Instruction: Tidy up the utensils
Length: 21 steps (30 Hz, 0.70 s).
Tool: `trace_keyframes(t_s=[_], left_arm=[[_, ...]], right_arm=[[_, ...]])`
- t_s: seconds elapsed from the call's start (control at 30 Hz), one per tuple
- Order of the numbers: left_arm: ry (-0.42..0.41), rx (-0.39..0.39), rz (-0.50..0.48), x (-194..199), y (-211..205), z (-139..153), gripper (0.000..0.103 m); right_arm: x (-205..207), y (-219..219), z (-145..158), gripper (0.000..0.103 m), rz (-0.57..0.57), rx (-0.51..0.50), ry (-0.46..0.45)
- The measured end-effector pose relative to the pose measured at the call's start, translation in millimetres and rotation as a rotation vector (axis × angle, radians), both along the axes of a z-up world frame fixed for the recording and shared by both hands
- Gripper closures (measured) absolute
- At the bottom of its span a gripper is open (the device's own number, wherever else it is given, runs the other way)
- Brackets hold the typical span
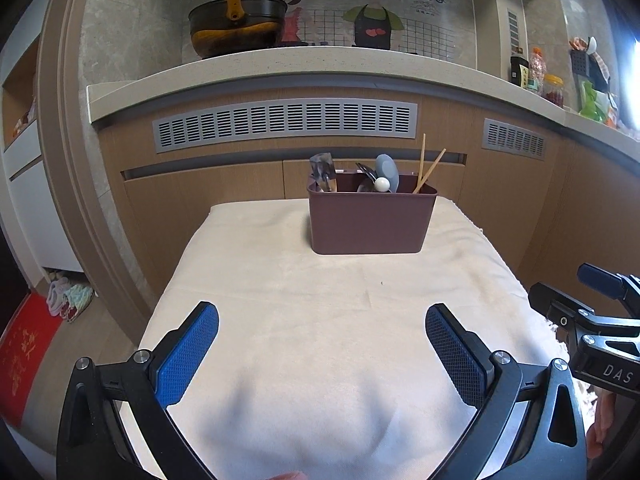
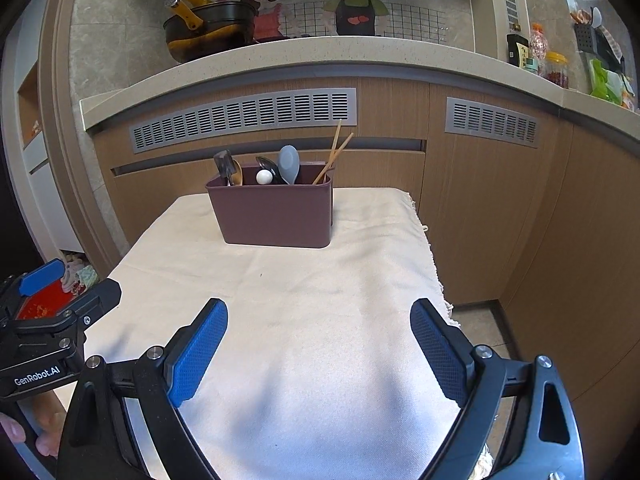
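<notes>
A maroon utensil caddy (image 1: 370, 222) stands at the far end of a cloth-covered table (image 1: 320, 320); it also shows in the right wrist view (image 2: 274, 216). In it stand a pair of wooden chopsticks (image 1: 425, 168), a grey spoon (image 1: 387, 171), a white-knobbed utensil (image 1: 382, 185) and a grey spatula (image 1: 322, 170). My left gripper (image 1: 322, 344) is open and empty above the near part of the cloth. My right gripper (image 2: 319, 344) is open and empty, level with the left one and to its right.
A kitchen counter (image 1: 304, 64) with a dark pot (image 1: 236, 26) runs behind the table. Bottles and jars (image 1: 538, 76) stand at its right. Wooden cabinets with vents (image 1: 284, 124) lie below. The cloth's fringed right edge (image 2: 430, 248) drops to the floor.
</notes>
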<state>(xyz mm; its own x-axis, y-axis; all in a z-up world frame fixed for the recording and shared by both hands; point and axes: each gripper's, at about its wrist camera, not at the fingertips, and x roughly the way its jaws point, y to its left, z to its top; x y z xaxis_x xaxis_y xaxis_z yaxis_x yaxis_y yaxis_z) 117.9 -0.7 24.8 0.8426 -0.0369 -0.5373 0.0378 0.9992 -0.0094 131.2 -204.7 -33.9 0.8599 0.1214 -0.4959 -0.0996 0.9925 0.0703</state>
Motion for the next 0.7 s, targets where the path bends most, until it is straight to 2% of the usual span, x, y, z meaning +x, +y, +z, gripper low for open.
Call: trace_keyframes(t_s=[0.7], left_arm=[[-0.013,0.010,-0.006,-1.1,-3.1,4.2,0.000]], right_arm=[[-0.9,-0.3,1.7,0.011,-0.001,-0.005,-0.007]])
